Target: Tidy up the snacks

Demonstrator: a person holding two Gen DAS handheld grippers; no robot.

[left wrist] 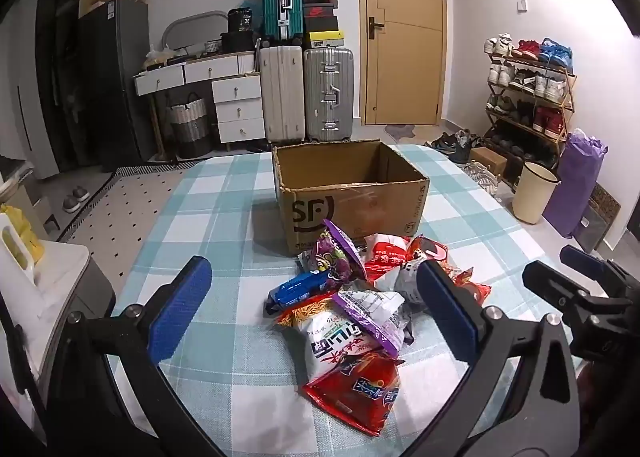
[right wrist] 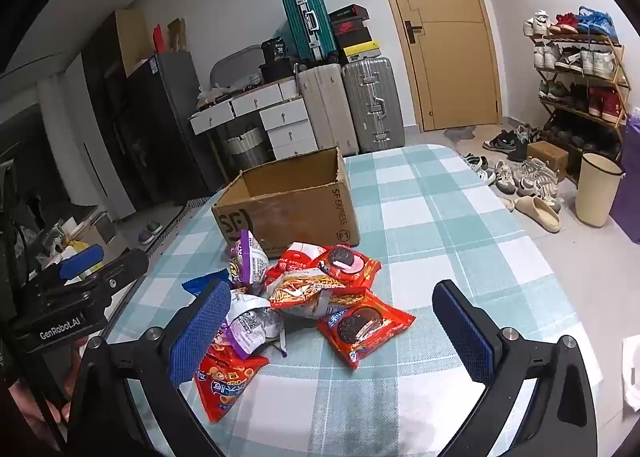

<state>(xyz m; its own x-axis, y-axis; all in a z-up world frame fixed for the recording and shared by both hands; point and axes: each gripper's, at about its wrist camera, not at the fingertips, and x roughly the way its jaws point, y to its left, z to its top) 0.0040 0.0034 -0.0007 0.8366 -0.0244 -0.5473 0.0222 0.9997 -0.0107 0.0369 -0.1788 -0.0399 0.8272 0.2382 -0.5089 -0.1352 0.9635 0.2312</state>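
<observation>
An open, empty cardboard box [left wrist: 352, 193] marked SF stands on the checked tablecloth [left wrist: 208, 217]; it also shows in the right wrist view [right wrist: 288, 209]. A pile of snack packets [left wrist: 352, 305] lies in front of it: a red packet [left wrist: 356, 389], a blue Oreo packet [left wrist: 296, 291], purple packets [left wrist: 336, 253]. In the right wrist view the pile [right wrist: 304, 305] includes a red Oreo packet [right wrist: 364, 329]. My left gripper [left wrist: 316, 309] is open above the pile, holding nothing. My right gripper [right wrist: 332, 333] is open over the pile, holding nothing.
The table's right edge drops to a floor with shoes [right wrist: 520, 177], a cream bin [right wrist: 596, 193] and a shoe rack [right wrist: 580, 69]. Suitcases [left wrist: 308, 93], white drawers [left wrist: 236, 105] and a door [left wrist: 404, 29] stand behind. A white appliance [left wrist: 36, 289] sits left of the table.
</observation>
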